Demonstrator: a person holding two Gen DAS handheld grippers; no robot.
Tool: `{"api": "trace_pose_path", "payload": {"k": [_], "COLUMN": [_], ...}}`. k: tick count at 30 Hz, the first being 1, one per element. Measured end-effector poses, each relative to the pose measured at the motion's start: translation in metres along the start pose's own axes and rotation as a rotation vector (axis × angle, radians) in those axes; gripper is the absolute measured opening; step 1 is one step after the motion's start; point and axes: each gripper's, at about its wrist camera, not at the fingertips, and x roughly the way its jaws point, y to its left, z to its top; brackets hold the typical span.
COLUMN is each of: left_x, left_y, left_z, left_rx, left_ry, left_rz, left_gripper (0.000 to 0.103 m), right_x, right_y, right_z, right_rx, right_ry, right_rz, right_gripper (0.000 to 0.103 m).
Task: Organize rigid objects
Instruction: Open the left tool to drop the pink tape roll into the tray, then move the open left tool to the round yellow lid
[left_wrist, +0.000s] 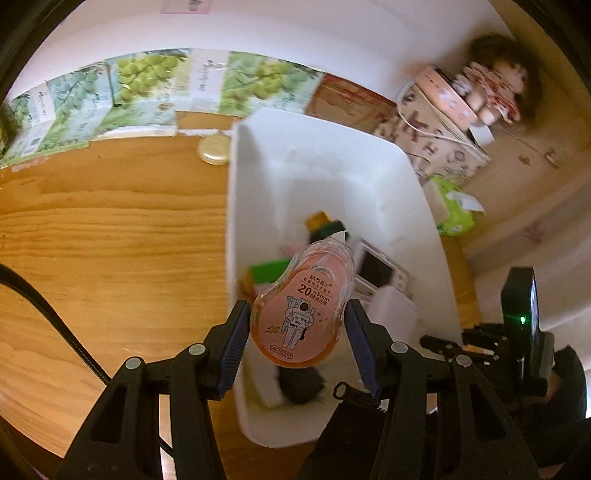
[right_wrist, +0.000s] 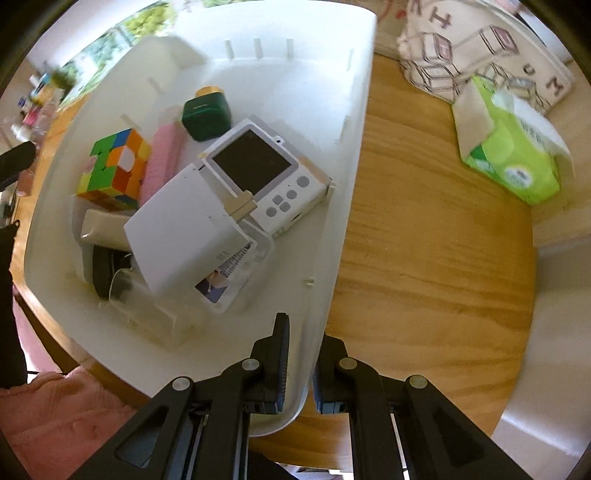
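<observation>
Two grippers share the drop-off step: the left gripper (left_wrist: 295, 328) pinches the orange-and-pink plastic correction tape dispenser (left_wrist: 301, 304) above the white plastic bin (left_wrist: 402, 166), whose rim the right gripper (right_wrist: 298, 369) clamps, so release comes next.

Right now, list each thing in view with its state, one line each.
Left gripper: shut on the correction tape.
Correction tape: held above the white bin.
Right gripper: clamped on the bin's wall.
White bin: on the table, partly filled.
Puzzle cube: in the bin, scrambled.
Handheld console: in the bin, screen dark.
Tissue pack: on the table, opened.
</observation>
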Motion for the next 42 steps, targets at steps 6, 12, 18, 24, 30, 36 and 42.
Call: {"api": "trace_pose_path", "payload": {"k": [6, 12, 18, 24, 30, 36, 42], "left_x": [0.011, 0.018, 0.015, 0.010, -0.001, -0.012, -0.023], "left_y": [-0.031, -0.053, -0.051, -0.046, -0.032, -0.003, 0.033], "left_z": [-0.015, -0.028, -0.029, -0.029, -0.023, -0.013, 0.000], "left_rx": [0.019, 0.053, 0.052, 0.071, 0.088, 0.089, 0.087], "left_ry": [0.011, 0.036, 0.025, 0.025, 0.009, 0.003, -0.011], "left_rz": [-0.041, -0.048, -0.041, -0.059, -0.066, -0.054, -0.029], "left_gripper": [0.056, 0.056, 0.057, 0.072, 0.077, 0.077, 0.077], "right_x": [-0.007, -0.007, -0.014, -0.015, -0.017, -0.014, -0.008], "right_y": [0.011, 0.021, 0.028, 0.036, 0.038, 0.034, 0.026], "right_z": [0.003, 0.000, -0.006, -0.011, -0.015, -0.022, -0.018], "right_rx": [-0.086, -0.133, -0.126, -0.088, -0.012, 0.095, 0.178], "right_ry": [-0.006, -0.008, -0.017, -0.015, -0.014, -0.018, 0.006], "right_rz": [-0.002, -0.008, -0.019, -0.034, -0.037, -0.038, -0.093], "right_gripper": [0.011, 0.011, 0.012, 0.014, 0.014, 0.012, 0.011]}}
